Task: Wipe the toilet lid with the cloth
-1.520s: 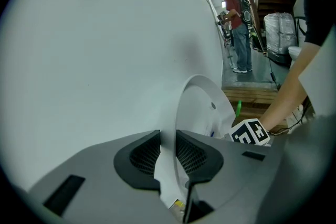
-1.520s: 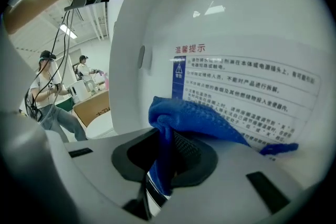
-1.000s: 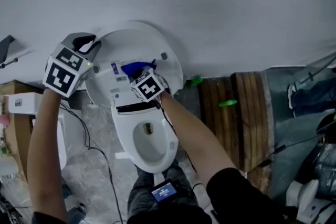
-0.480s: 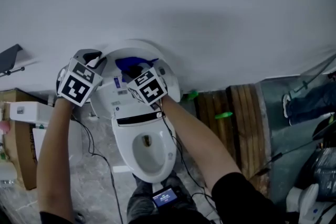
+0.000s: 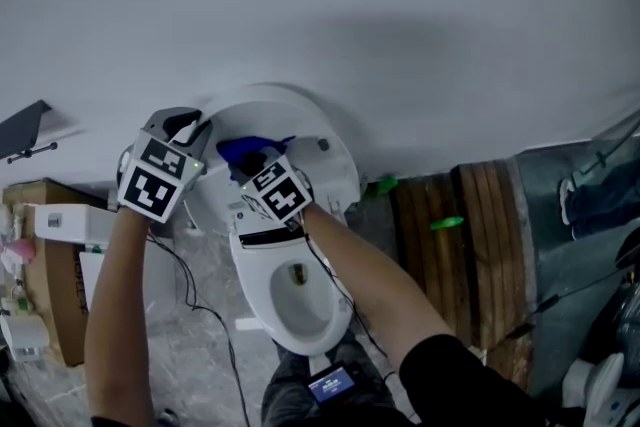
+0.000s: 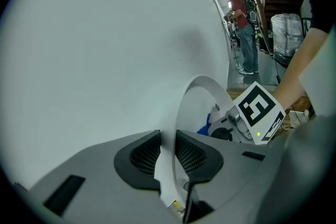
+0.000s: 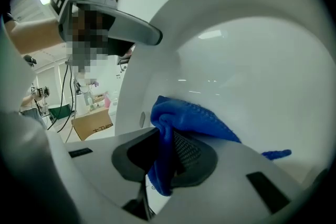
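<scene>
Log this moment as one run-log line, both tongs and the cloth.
left tongs: shut on toilet lid edge, lid raised | right tongs: shut on blue cloth, cloth against lid's inner face

Nothing legible — the print on the cardboard box (image 7: 93, 123) is blurred

The right gripper (image 5: 255, 165) has climbed the inner face of the raised toilet lid (image 5: 310, 120). It has dragged the blue cloth (image 5: 243, 148) pinched in its jaws up from the hinge end toward the lid's upper part. That brings it a good deal nearer the left gripper (image 5: 192, 133) than a second ago.
</scene>
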`<state>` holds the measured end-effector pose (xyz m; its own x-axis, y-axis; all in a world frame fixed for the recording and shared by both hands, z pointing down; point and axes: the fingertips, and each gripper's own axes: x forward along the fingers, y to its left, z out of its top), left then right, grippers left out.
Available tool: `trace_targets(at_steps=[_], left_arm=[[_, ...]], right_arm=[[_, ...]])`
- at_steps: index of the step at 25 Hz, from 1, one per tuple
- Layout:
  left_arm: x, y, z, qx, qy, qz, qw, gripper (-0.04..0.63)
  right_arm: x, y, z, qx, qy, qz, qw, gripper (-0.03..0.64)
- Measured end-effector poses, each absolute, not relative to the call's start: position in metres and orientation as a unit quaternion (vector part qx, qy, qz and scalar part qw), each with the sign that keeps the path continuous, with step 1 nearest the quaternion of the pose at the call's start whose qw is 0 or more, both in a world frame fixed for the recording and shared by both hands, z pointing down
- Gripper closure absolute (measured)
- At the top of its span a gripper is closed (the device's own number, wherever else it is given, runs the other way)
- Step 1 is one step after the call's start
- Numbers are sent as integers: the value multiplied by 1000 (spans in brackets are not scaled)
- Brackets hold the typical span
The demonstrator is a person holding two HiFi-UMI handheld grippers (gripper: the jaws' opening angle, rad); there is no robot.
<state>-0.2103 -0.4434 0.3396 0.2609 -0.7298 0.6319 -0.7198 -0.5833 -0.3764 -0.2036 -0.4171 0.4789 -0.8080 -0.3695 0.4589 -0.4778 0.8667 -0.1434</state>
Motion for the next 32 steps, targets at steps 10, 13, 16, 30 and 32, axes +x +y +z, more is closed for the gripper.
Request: trace_targets(at_steps=[10,13,16,30,32], left_arm=[[-210,-437,336,-798,470,-376,22,511],[-206,-436,336,-795,472,-379,32,511],[-207,-427,335,-782,483,-393,40,511],[-198,-238,321,-767,590,-245,-48,511],[-185,-194,342,-772,587,-230,-82,511]], right_arm=[[-185,-383,511,191,-932,154,266,549],[-163,-372,501,186,-932,159,268,549],[-143,-358,482,182,-935,162,259,549],[-39,-305,377,232,-944,176,154,551],[-26,-286,371,236,-945,167,155,549]])
